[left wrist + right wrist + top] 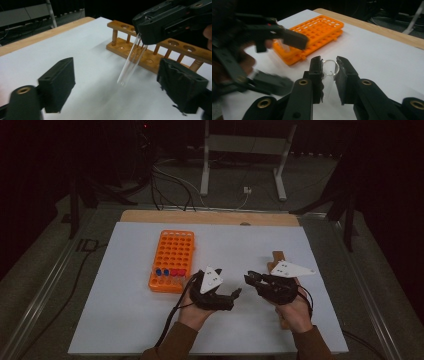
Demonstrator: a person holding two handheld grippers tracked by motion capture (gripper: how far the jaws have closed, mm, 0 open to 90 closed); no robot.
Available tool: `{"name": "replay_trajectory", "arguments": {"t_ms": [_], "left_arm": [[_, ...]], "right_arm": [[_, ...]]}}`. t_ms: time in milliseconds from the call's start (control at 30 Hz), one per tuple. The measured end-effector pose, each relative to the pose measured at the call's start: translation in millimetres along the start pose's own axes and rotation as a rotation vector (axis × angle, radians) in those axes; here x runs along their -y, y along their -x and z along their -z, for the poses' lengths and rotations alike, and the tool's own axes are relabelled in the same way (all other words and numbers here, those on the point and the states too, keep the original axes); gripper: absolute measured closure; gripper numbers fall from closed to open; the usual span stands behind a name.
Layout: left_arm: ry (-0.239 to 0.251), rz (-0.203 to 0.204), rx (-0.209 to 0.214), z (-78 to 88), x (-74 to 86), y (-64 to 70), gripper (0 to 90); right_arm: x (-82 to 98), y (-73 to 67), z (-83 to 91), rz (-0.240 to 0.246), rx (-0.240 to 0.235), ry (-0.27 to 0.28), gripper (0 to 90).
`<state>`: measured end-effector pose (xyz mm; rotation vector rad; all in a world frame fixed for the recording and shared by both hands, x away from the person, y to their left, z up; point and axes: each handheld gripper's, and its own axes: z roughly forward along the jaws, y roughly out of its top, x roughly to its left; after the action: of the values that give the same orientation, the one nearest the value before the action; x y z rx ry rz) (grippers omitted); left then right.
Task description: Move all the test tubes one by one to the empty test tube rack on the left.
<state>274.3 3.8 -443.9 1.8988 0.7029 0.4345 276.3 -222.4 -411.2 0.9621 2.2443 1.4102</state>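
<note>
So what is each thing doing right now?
Glass test tube: held, tilted, above the table.
Right gripper: shut on the glass test tube.
Left gripper: open, holding nothing.
Orange rack: flat, a few capped tubes in its near row.
Wooden rack: upright, holes empty.

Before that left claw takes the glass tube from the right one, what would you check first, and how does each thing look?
1. Right gripper has a firm hold on the glass tube: ok, its jaws are shut on the tube near its open end.
2. Left gripper is open wide enough: ok, its jaws stand apart on either side of the tube.
3. Left pads are not yet touching the glass: ok, a gap shows on both sides.
4. Tube is empty: ok, it looks clear throughout.
5. Wooden rack has free holes: ok, several open holes show.
6. Tube is free of cracks: cannot tell.
</note>
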Motion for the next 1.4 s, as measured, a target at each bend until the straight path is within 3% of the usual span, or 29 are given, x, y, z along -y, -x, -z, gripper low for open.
{"name": "replay_trajectory", "arguments": {"t_ms": [133,367,633,900,1167,1400], "left_arm": [[0.003,-0.037,-0.002,-8.0,-0.1,9.0,35.4],[-0.001,-0.048,0.043,-16.0,0.0,13.5,58.7],[0.001,-0.052,0.078,-17.2,1.1,14.7,72.9],[0.011,-0.071,0.077,-14.2,0.4,16.0,76.5],[0.014,-0.038,0.033,-3.3,0.5,4.7,76.6],[0.031,-0.036,0.014,17.2,2.4,-5.2,76.6]], "right_arm": [[1.0,-2.5,-3.1,-0.003,-0.022,-0.005,76.1],[1.1,-2.5,-2.5,-0.024,-0.053,0.001,76.1],[3.1,-3.4,-6.1,-0.027,-0.071,-0.014,76.2],[1.6,-3.5,-3.6,-0.021,-0.075,-0.002,73.9],[0.7,4.2,5.6,-0.029,-0.067,0.057,46.0],[6.3,12.9,4.2,-0.037,0.038,0.057,16.5]]}}
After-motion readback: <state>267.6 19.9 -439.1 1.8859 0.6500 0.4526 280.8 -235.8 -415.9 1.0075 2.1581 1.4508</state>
